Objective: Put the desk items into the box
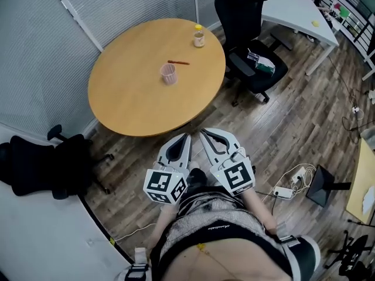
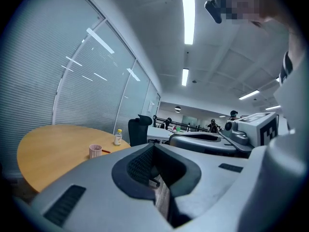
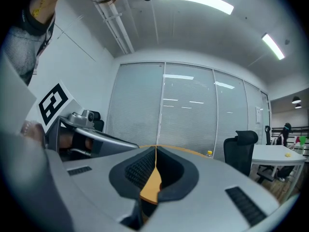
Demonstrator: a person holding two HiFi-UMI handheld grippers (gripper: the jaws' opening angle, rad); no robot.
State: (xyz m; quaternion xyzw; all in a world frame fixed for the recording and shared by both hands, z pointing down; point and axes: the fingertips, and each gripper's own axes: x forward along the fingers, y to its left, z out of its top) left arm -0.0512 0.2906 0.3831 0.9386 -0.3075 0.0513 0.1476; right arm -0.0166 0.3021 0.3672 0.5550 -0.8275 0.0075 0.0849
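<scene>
On the round wooden table (image 1: 129, 92) stand a pink cup (image 1: 169, 73) and a small yellow-capped bottle (image 1: 199, 37), with a red pen (image 1: 179, 62) lying between them. No box shows in any view. Both grippers are held close to my body, off the table's near edge, side by side and pointing at the table. The left gripper (image 1: 186, 138) is shut and empty, and so is the right gripper (image 1: 203, 133). The left gripper view shows its jaws (image 2: 154, 147) closed, with the cup (image 2: 95, 151) and bottle (image 2: 118, 137) far ahead. The right gripper (image 3: 155, 150) has its jaws closed too.
A black office chair (image 1: 252, 34) stands at the table's far right and another black chair (image 1: 47, 163) at its near left. A white desk (image 1: 299, 10) is behind. A power strip with cables (image 1: 287, 190) lies on the wooden floor at the right. Blinds line the wall.
</scene>
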